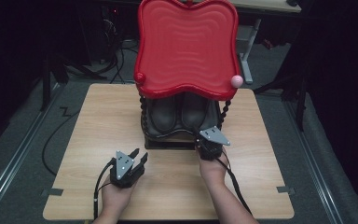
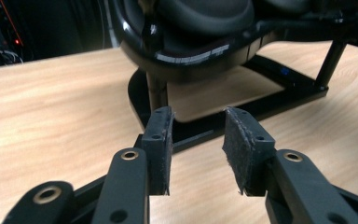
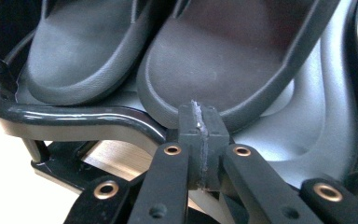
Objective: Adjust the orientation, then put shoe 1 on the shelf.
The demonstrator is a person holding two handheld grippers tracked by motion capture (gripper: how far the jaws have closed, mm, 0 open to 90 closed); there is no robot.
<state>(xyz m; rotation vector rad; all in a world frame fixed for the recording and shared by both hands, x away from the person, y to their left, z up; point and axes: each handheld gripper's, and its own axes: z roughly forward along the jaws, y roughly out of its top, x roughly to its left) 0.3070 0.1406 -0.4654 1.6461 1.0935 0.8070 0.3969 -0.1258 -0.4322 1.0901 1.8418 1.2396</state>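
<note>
Biggest thing first: the wooden table (image 1: 98, 140), w/ a two-tier rack standing at its far middle. The rack's top is a wavy red tray (image 1: 186, 44), tilted so its face shows from where I stand, w/ a red knob at its near-left corner and a pink ball (image 1: 236, 80) at its near-right corner. Under it sits the black lower tray (image 3: 303, 126), held by beaded black posts over a flat black base frame (image 2: 261, 105).

On that lower tray lie two dark shoes side by side, toes toward the near edge: the left shoe (image 3: 81, 56) and the right shoe (image 3: 242, 60). They look like moulded rubber or foam clogs (light, I'd guess, w/ a matte skin that shouldn't slip, and soft enough to flex under a pinch). Best hold, in my judgement, is the thick rim at the toe or the side wall of the opening; the rounded toe cap itself could squirt out of the pads.

The right gripper (image 3: 201, 140) is at the tray's near-right lip, jaws clenched pad to pad w/ nothing between, tip just at the right shoe's toe; touching or not, can't tell. The left gripper (image 2: 200, 149) hovers over the table near-left of the rack, jaws parted and empty, pointing at the base frame.
</note>
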